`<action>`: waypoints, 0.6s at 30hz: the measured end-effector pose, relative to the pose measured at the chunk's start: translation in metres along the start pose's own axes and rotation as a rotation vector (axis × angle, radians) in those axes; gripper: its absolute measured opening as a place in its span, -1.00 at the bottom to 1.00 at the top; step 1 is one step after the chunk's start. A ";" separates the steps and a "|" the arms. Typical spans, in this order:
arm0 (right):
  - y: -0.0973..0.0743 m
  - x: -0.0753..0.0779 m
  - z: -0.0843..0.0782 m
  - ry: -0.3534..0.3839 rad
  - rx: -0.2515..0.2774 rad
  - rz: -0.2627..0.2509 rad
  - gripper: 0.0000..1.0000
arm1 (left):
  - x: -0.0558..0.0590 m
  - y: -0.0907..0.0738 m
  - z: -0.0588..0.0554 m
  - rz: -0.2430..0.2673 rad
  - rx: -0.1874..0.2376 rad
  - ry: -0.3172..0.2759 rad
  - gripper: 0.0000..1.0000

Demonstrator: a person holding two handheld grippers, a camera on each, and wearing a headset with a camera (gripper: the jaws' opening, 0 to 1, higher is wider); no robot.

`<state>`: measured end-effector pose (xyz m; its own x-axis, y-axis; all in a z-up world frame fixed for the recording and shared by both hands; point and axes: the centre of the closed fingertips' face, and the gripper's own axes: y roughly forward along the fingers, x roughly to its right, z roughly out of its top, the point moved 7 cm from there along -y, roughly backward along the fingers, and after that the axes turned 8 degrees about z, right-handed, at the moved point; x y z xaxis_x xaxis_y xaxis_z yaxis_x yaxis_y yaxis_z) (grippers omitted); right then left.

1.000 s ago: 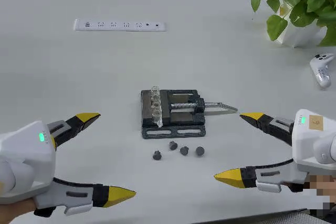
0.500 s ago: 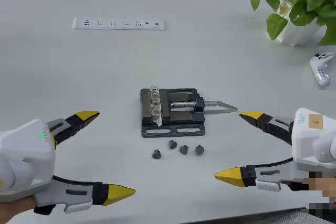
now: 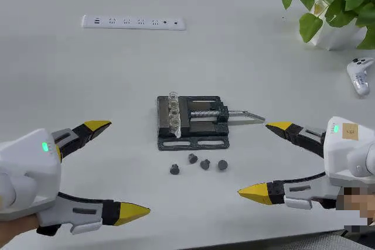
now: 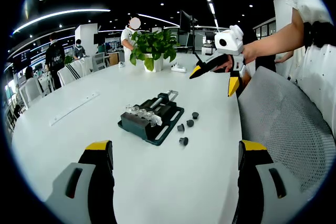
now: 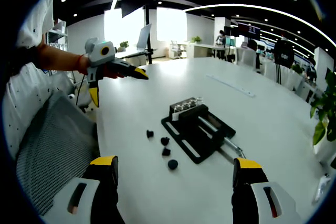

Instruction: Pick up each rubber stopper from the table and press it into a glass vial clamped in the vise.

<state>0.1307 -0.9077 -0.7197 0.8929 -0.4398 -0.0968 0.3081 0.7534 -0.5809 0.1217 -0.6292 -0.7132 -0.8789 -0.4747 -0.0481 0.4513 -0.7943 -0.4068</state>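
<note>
A black vise (image 3: pixel 193 130) stands mid-table and clamps a row of clear glass vials (image 3: pixel 174 109), upright and uncapped. Several dark rubber stoppers (image 3: pixel 205 164) lie loose on the table just in front of the vise. My left gripper (image 3: pixel 116 168) hovers open at the near left, well short of the stoppers. At the near right my right gripper (image 3: pixel 265 158) is also open, with nothing between its jaws. The left gripper view shows the vise (image 4: pixel 152 121), the stoppers (image 4: pixel 183 141) and the right gripper (image 4: pixel 212 82) beyond. In the right gripper view I see the vise (image 5: pixel 197 129) and the stoppers (image 5: pixel 166 151).
A white power strip (image 3: pixel 133 23) lies at the far left. A potted plant (image 3: pixel 337 4) and a white controller (image 3: pixel 360 74) sit at the far right. A grey mesh chair (image 4: pixel 283 124) stands at the table's near edge. People stand in the office behind.
The head camera has tipped slightly, so the picture has shifted. Both grippers stay open in much the same places, and the vise and stoppers have not moved.
</note>
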 end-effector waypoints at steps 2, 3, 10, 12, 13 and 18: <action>0.001 0.000 0.000 0.001 -0.009 0.003 0.77 | -0.001 0.000 -0.001 0.000 -0.001 0.000 0.99; 0.001 0.000 0.000 -0.002 -0.012 0.006 0.77 | -0.001 0.000 -0.002 0.000 -0.001 -0.002 0.99; 0.005 0.002 0.003 -0.010 -0.049 0.038 0.68 | -0.002 0.000 -0.002 -0.001 0.000 -0.001 0.99; 0.006 0.002 0.005 -0.015 -0.056 0.047 0.61 | -0.002 0.000 -0.002 -0.001 0.000 0.000 0.99; 0.007 0.002 0.007 -0.023 -0.063 0.053 0.60 | -0.002 0.000 -0.002 -0.002 0.001 0.000 0.99; 0.012 0.002 0.013 -0.058 -0.107 0.090 0.48 | -0.001 0.000 -0.001 -0.002 0.003 -0.001 0.99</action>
<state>0.1407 -0.8934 -0.7165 0.9336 -0.3416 -0.1078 0.1917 0.7308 -0.6552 0.1227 -0.6285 -0.7140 -0.8797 -0.4733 -0.0466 0.4498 -0.7964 -0.4042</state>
